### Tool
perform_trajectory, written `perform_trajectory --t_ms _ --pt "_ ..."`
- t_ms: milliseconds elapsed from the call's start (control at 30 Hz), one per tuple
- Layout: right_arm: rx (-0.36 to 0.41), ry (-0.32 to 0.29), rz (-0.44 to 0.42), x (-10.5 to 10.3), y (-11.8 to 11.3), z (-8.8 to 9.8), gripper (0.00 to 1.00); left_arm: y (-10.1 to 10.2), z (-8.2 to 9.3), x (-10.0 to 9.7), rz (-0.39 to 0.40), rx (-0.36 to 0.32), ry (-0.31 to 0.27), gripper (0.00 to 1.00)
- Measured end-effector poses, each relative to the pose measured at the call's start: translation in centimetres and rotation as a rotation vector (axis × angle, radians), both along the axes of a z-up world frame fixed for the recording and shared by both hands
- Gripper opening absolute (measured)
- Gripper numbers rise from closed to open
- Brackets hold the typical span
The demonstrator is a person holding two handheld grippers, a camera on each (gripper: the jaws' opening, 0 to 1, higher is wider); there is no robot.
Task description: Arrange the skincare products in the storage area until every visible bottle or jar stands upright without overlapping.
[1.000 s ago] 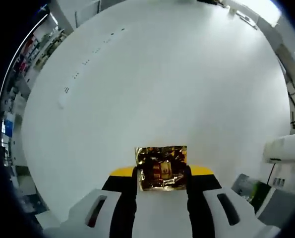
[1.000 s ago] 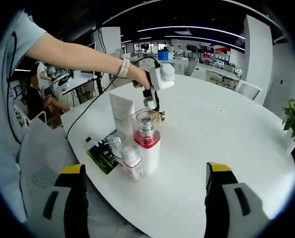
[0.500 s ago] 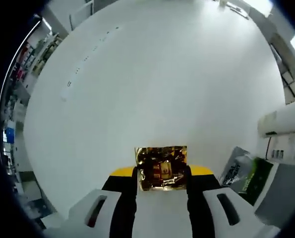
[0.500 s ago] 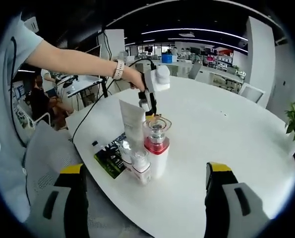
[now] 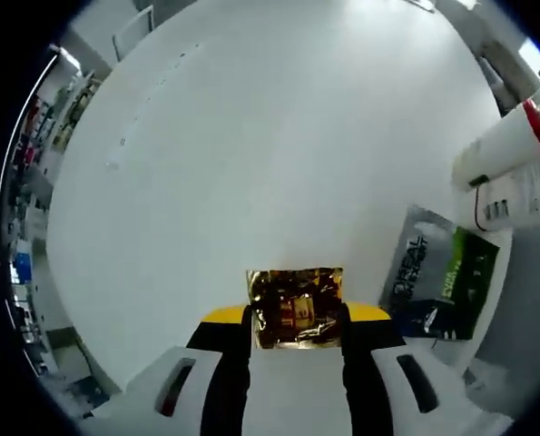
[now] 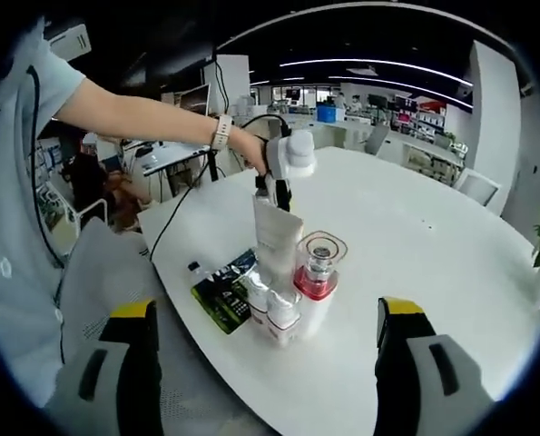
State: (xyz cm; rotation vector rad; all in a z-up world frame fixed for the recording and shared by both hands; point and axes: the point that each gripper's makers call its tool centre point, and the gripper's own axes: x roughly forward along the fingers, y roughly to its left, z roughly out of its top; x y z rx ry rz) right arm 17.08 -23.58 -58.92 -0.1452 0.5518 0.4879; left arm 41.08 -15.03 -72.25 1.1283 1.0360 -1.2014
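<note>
My left gripper (image 5: 297, 315) is shut on a small shiny gold jar (image 5: 296, 295), held above the white table (image 5: 251, 136). In the right gripper view a hand carries that left gripper (image 6: 275, 193) just behind the product cluster. The cluster holds an upright white tube (image 6: 277, 234), a white bottle with a red collar and clear cap (image 6: 316, 283), and two small clear-capped bottles (image 6: 271, 309). The same white bottle (image 5: 504, 145) and tube (image 5: 524, 193) show at the right of the left gripper view. My right gripper (image 6: 271, 363) is open, with nothing between its jaws.
A dark and green flat packet (image 6: 222, 292) lies on the table beside the cluster, and the packet (image 5: 437, 283) lies just right of the gold jar. A black cable (image 6: 174, 218) runs off the table edge. Office desks and chairs stand beyond.
The left gripper, still shut on the gold jar, has swung closer to the packet and bottles, which come further into its view. The right view has shifted; the cluster stands as before.
</note>
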Motion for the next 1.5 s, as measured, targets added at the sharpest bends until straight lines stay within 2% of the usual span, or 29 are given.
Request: perform_trajectory --t_ms 200,233,300,367,467,600,667,700,733,1000,1133,1233,1400,1500 --pt "0.000 -0.009 0.005 -0.2 0.0 0.3 1.00 2.0 0.1 -0.6 0.002 0.013 -0.004 0.37" --pt "-0.002 -0.008 0.006 -0.2 0.0 0.3 1.00 2.4 0.1 -0.9 -0.004 0.018 -0.003 0.37" --pt "-0.004 -0.010 0.006 -0.2 0.0 0.4 1.00 2.8 0.0 -1.4 -0.090 0.021 0.006 0.37" --pt "-0.003 -0.013 0.011 -0.2 0.2 0.6 1.00 3.8 -0.2 -1.9 -0.078 0.054 0.006 0.37" --pt "-0.014 -0.016 0.013 -0.2 0.3 0.7 1.00 4.7 -0.4 -2.4 -0.090 0.063 0.000 0.37" --pt "-0.043 0.001 0.014 -0.4 0.3 0.2 1.00 5.2 -0.3 -3.3 -0.109 0.061 0.017 0.37" --pt "-0.050 0.002 0.018 -0.4 0.4 0.1 1.00 5.3 -0.3 -4.0 -0.173 0.054 0.023 0.37" --pt "-0.047 0.001 0.023 -0.5 0.6 0.2 1.00 5.5 -0.3 -4.2 -0.166 0.063 0.026 0.37" --pt "-0.045 0.000 0.026 -0.6 0.7 0.2 1.00 5.7 -0.4 -4.7 -0.202 0.071 0.038 0.37" --pt "-0.072 0.002 0.039 -0.7 1.1 0.2 1.00 6.4 -1.0 -6.2 -0.285 0.108 0.022 0.37" --pt "-0.074 0.009 0.045 -0.9 1.2 0.0 1.00 6.5 -1.8 -7.6 -0.325 0.099 0.056 0.37" --pt "-0.078 0.012 0.047 -1.0 1.3 -0.1 1.00 6.7 -2.3 -8.1 -0.332 0.097 0.066 0.37" --pt "-0.081 0.014 0.049 -1.0 1.3 -0.2 1.00 7.7 -3.0 -7.8 -0.358 0.145 0.043 0.37" --pt "-0.082 0.015 0.045 -1.0 1.2 -0.2 1.00 7.5 -3.1 -8.0 -0.349 0.130 0.057 0.37"
